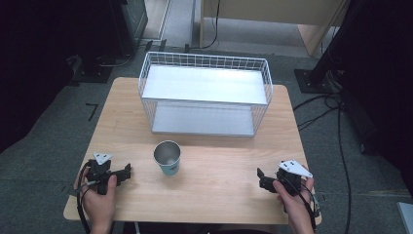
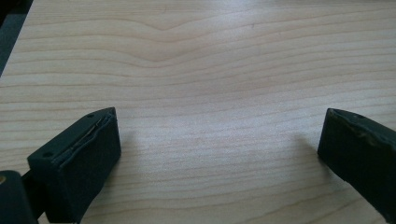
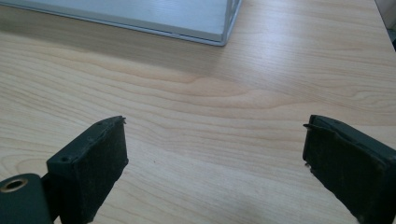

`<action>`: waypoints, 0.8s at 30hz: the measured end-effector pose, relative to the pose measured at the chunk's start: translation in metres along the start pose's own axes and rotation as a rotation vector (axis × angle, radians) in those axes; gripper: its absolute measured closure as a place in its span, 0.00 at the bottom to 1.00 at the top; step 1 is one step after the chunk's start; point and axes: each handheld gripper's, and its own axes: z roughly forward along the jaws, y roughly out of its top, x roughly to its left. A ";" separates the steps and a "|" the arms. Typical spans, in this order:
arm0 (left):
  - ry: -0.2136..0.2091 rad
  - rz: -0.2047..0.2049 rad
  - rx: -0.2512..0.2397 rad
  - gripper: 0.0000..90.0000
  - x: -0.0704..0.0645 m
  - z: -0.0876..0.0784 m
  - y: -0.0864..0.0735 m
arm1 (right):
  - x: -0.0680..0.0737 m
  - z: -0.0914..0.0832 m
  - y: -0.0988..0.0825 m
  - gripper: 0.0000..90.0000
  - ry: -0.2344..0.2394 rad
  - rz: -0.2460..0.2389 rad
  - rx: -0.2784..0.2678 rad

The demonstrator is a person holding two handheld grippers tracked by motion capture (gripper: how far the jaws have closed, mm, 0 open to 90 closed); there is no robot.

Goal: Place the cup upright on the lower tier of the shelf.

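- left hand-held gripper [image 1: 127, 171] sits near the front left edge of the desk [image 1: 219, 195], held low in the person's left hand [image 1: 100, 197]; its jaws are spread wide with bare wood between them, as the left gripper view shows.
- right hand-held gripper [image 1: 260, 175] sits near the front right edge in the right hand [image 1: 292, 200]; its jaws are likewise spread apart with nothing between them.
- the metal cup [image 1: 168, 157] stands upright between the two, a little farther out on the desk, its long axis vertical and its open mouth up.
- from the left hand-held gripper the cup lies to the right and slightly ahead, near; from the right one it lies well to the left. i judge the left the nearer for a side-on reach across the cup's wall.
- the cup looks shiny and silvery at the rim, with a teal band lower down, tapering toward its base.
- behind it, apart from the cup, stands a white wire rack [image 1: 204, 92] with two pale shelves, both bare.
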 end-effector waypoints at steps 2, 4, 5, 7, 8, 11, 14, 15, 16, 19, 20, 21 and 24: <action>0.000 0.000 0.000 0.00 0.000 0.000 0.000 | 0.003 0.001 0.001 0.07 0.006 -0.009 -0.005; 0.000 0.000 0.000 0.00 0.000 0.000 0.000 | 0.007 0.002 0.003 0.07 0.010 -0.008 -0.003; 0.000 0.000 0.000 0.00 0.000 0.000 0.000 | 0.008 0.003 0.003 0.07 0.015 -0.013 -0.003; 0.000 0.000 0.000 0.00 0.000 0.000 0.000 | 0.013 0.005 0.004 0.07 0.023 -0.018 -0.004; 0.000 0.000 0.000 0.00 0.000 0.000 0.000 | 0.015 0.006 0.005 0.07 0.025 -0.017 -0.004; 0.000 0.000 0.000 0.00 0.000 0.000 0.000 | 0.022 0.009 0.007 0.07 0.038 -0.024 -0.006; 0.000 0.000 0.000 0.00 0.000 0.000 0.000 | 0.028 0.012 0.009 0.07 0.050 -0.037 -0.008; 0.000 0.000 0.000 0.00 0.000 0.000 0.000 | 0.031 0.012 0.010 0.07 0.055 -0.037 -0.006; 0.000 0.000 0.000 0.00 0.000 0.000 0.000 | 0.033 0.013 0.010 0.07 0.058 -0.037 -0.005; 0.000 0.000 0.000 0.00 0.000 0.000 0.000 | 0.038 0.016 0.011 0.07 0.065 -0.044 -0.004; 0.000 0.000 0.000 0.00 0.000 0.000 0.000 | 0.039 0.016 0.012 0.07 0.069 -0.048 -0.004; 0.000 0.000 0.000 0.00 0.000 0.000 0.000 | 0.039 0.016 0.012 0.07 0.069 -0.048 -0.004; -0.001 0.000 -0.001 0.00 0.000 0.000 0.000 | 0.046 0.019 0.013 0.07 0.080 -0.053 -0.007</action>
